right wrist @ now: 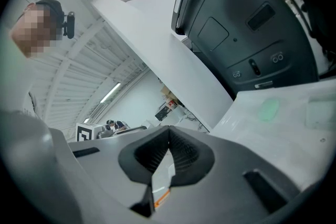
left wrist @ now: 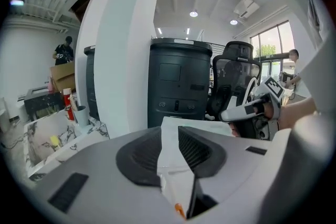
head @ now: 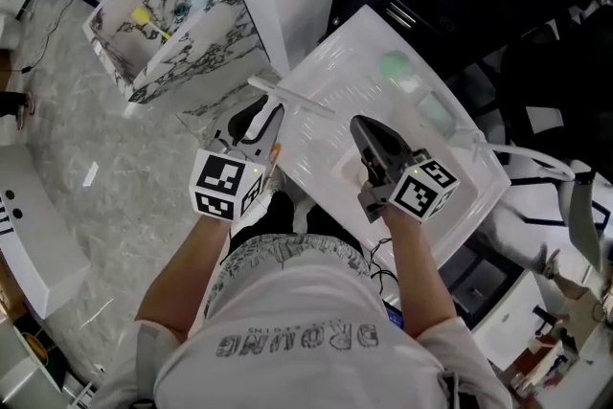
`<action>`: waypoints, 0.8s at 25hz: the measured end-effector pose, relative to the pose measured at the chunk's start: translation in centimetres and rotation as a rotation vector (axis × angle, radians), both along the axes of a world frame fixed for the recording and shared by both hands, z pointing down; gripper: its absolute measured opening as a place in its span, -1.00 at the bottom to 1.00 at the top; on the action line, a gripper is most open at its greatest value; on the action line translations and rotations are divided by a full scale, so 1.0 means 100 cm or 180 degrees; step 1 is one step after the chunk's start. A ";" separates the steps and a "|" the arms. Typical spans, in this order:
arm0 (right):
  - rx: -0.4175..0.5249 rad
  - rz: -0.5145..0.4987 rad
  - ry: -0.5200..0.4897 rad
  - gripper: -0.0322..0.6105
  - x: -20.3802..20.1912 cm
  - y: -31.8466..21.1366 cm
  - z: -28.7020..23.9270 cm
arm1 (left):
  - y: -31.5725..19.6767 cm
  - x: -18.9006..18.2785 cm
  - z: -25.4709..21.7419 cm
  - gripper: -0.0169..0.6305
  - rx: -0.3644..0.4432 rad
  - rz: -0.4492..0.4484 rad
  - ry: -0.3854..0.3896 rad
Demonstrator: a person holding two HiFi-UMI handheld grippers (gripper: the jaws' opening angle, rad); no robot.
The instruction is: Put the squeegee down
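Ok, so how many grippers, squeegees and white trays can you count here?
Grippers: 2 (left gripper, right gripper)
Squeegee: 1
White tray: 1
Total: 4

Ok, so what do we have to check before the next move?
1. Squeegee lying down on the white board's edge: ok.
2. Left gripper let go, fingers apart, nothing between them: ok.
3. Right gripper empty, fingers together: ok.
4. Squeegee won't slide off the board: cannot tell.
5. Green smear clear of both grippers: ok.
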State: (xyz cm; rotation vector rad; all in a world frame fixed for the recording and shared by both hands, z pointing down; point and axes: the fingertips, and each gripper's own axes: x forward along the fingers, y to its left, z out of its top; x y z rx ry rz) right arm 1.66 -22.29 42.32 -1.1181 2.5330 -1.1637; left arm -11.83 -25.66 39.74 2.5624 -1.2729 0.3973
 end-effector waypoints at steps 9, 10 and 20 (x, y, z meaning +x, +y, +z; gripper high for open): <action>0.0120 0.0033 0.0066 -0.88 -0.002 0.002 -0.013 | 0.007 -0.002 -0.020 -0.68 0.0128 0.0075 0.0028; 0.0133 0.0029 0.0082 -0.88 -0.003 0.002 -0.014 | 0.008 -0.002 -0.022 -0.69 0.0139 0.0081 0.0034; 0.0248 -0.0040 0.0185 -0.88 -0.012 0.001 -0.022 | 0.014 -0.008 -0.028 -0.81 0.0153 0.0089 0.0084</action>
